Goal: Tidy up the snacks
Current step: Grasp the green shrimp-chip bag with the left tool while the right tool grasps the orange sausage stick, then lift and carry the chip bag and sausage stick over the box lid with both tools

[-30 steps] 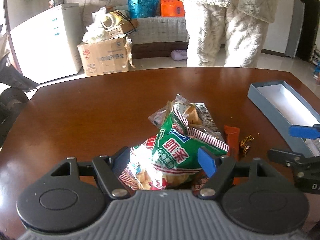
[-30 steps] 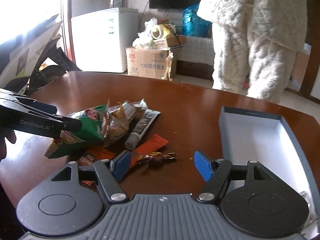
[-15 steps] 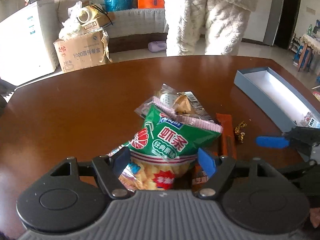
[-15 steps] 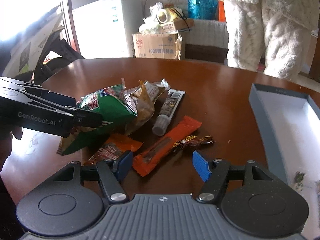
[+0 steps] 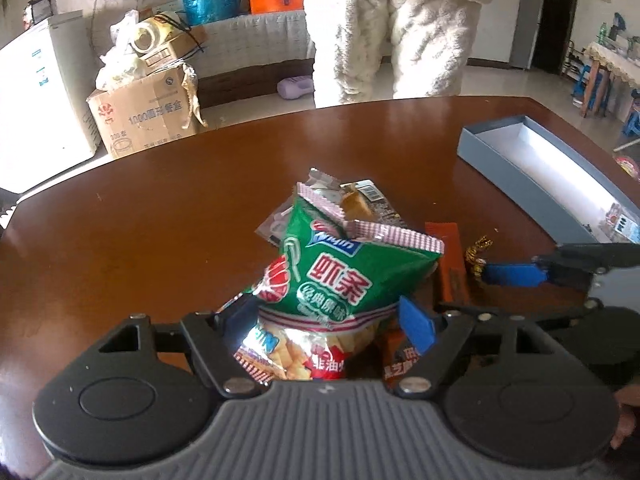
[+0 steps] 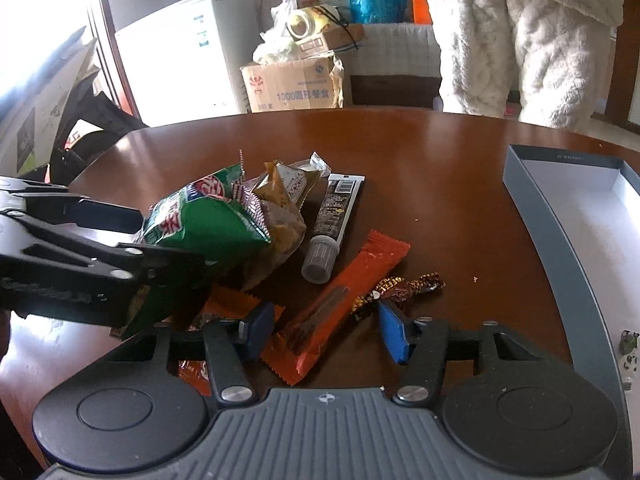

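Step in hand: left gripper [image 5: 328, 316] holds the green bag [image 5: 336, 276], raised above the snack pile; right gripper [image 6: 324, 328] is set over the orange bar [image 6: 340, 300].
Left jaws: opening slightly; pads pinch the bag's lower half.
Right jaws: closing; the bar and a foil candy [image 6: 400, 288] lie between them, not yet pinched.
Snacks: pile at mid-worktop, comprising a brown packet [image 6: 280, 216], a dark tube [image 6: 332, 224] and the bar; a flat orange packet [image 6: 192, 372] lies under the bag.
Box [image 6: 560, 200]: open, grey, at the worktop's right side; nearly empty.
Next move (judged): close on the bar alone, clear of the candy; carry bag and bar to the box.
Worktop [image 5: 160, 220]: dark glossy wood, rounded edge.
Room: cardboard carton [image 5: 140, 116], white appliance, person in fleece standing beyond.
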`<state>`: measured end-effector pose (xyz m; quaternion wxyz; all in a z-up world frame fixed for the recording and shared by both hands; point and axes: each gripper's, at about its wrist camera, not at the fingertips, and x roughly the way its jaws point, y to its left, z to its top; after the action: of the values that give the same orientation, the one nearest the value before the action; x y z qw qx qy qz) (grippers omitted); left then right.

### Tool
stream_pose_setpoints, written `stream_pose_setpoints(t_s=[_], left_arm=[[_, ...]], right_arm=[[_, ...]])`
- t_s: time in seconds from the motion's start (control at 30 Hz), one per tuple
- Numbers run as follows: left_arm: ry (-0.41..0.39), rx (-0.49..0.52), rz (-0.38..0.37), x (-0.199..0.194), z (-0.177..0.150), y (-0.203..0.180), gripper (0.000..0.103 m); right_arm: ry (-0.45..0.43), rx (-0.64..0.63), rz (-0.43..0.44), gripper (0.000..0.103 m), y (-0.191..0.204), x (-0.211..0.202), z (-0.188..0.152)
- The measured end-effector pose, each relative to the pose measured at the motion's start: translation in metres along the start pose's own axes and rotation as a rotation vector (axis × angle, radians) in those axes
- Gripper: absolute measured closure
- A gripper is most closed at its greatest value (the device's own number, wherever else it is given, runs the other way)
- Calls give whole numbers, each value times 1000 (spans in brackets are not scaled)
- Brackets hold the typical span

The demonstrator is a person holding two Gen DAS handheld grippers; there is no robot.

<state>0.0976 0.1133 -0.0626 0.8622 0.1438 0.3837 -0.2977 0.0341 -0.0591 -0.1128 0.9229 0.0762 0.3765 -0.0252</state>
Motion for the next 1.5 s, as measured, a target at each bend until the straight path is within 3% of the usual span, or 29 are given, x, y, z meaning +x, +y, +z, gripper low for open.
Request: stream_pose_setpoints(t_s=[0.37, 0.53, 0.73, 1.07, 1.5], left_arm=[[28, 38, -9, 10, 6, 0, 22], [29, 57, -13, 13, 7, -1, 20], [24, 32, -32, 17, 3, 3, 21], [-36, 33, -16, 7, -1, 2, 53], [-98, -19, 22, -11, 11, 0, 66]], right_arm=[[9, 36, -2, 49, -1, 15, 7], [9, -27, -41, 66, 5, 19, 9], [3, -110, -70, 72, 12, 20, 5], [-9, -101, -54, 77, 6, 17, 2], [-37, -46, -23, 79, -8, 0, 1]])
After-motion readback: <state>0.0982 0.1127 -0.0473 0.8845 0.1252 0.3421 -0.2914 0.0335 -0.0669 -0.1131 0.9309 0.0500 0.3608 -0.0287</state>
